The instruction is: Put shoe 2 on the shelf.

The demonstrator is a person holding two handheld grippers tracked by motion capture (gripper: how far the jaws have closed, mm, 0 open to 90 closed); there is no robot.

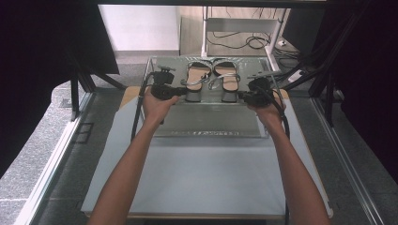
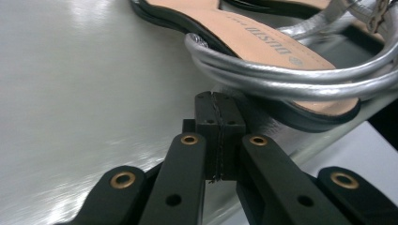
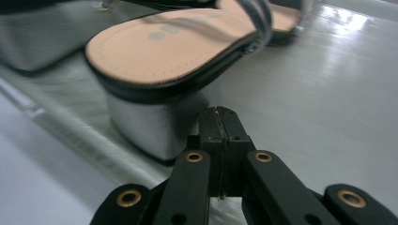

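I have the left gripper (image 1: 180, 90), jaws pressed together on nothing, nosed up against the outer side of the left silver-strapped block-heel sandal (image 1: 195, 80), its pads right under the strap loops by the heel. Both sandals sit side by side on the shiny silver tray (image 1: 211, 123) at the far end of the pale blue table mat (image 1: 197, 173). The right sandal (image 1: 227, 80) has my right gripper (image 1: 240, 96) at its silver heel block, jaws likewise together and empty. I judge this the approach; next I must part the jaws before gripping. The looping straps could snag.
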